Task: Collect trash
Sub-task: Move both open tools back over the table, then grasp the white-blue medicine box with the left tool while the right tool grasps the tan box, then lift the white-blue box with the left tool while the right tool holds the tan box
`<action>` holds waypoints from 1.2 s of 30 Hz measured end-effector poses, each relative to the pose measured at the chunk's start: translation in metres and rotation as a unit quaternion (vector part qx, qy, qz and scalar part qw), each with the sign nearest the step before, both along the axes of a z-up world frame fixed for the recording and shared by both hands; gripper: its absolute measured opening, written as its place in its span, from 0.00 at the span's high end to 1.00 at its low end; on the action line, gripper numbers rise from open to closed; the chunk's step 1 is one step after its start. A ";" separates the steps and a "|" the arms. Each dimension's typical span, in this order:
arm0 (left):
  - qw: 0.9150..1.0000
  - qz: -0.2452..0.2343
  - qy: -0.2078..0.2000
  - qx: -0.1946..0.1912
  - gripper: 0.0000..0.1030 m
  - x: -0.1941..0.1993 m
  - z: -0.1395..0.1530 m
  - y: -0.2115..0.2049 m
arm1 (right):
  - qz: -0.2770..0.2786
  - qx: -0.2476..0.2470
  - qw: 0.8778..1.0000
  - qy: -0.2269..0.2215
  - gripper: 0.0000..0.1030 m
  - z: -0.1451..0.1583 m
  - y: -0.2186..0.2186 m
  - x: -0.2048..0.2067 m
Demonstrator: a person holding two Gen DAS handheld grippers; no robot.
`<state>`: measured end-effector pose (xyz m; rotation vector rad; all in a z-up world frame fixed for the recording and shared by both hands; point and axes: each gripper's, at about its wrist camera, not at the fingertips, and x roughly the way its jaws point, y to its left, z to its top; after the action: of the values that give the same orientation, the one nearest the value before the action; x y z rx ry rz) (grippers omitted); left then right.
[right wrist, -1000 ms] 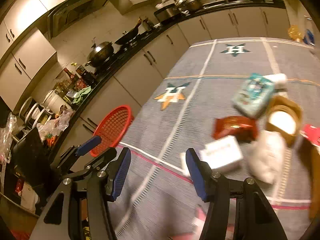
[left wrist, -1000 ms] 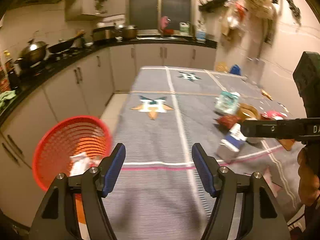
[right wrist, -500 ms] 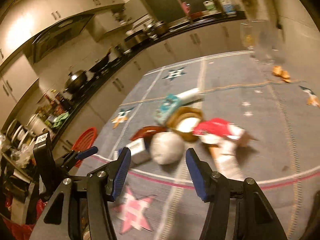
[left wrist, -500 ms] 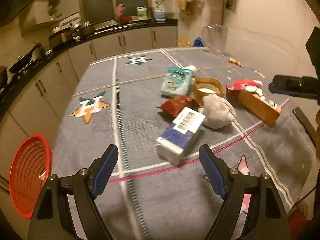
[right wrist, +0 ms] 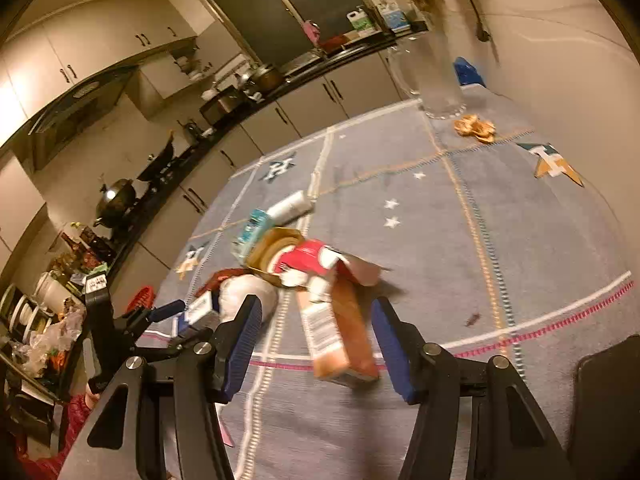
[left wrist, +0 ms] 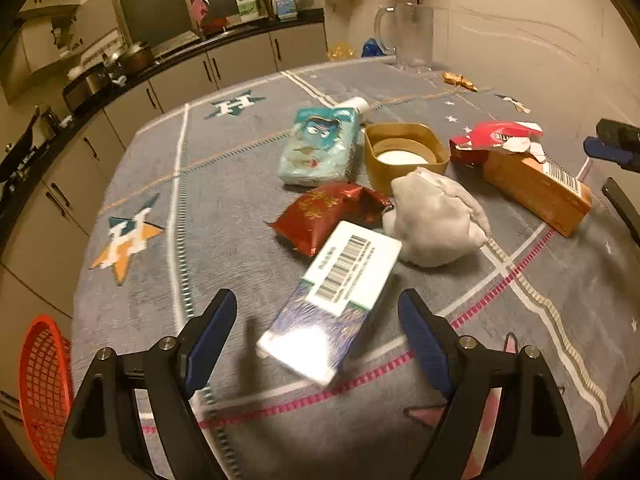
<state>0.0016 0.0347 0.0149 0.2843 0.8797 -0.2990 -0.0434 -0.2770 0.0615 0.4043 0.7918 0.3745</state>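
Reaching is the step in hand: the left gripper (left wrist: 316,336) hovers wide and empty over the barcoded carton (left wrist: 332,300) at 6 o'clock of the litter on the surface (left wrist: 224,200), the right gripper (right wrist: 316,352), empty and part-open, frames the brown box (right wrist: 340,336), so each must lower and close.

Tabletop cloth (left wrist: 240,208): grey, with white and pink stripes and orange-teal star emblems. Basket (left wrist: 44,384): red mesh. Near the tan bowl (left wrist: 404,156): teal printed pouch (left wrist: 320,148), dark red foil packet (left wrist: 328,212), white-blue barcoded box (left wrist: 336,296), orange carton (right wrist: 340,340). Tool pads (left wrist: 216,336): blue.
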 end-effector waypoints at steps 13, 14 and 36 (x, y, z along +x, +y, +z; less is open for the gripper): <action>1.000 0.013 0.005 -0.009 0.67 -0.011 -0.005 -0.016 | 0.042 -0.108 0.993 0.012 0.40 -0.029 0.037 0.007; 1.000 0.017 0.006 -0.014 0.67 -0.013 -0.005 -0.015 | 0.044 -0.117 0.992 0.013 0.40 -0.031 0.040 0.008; 0.997 0.052 -0.008 -0.061 0.67 -0.049 0.007 0.008 | 0.124 -0.123 0.984 0.021 0.75 -0.044 0.092 -0.022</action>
<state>-0.0476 0.0425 0.0222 0.1268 0.8536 -0.2519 -0.0659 -0.1849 0.0176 0.0819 0.9211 0.4943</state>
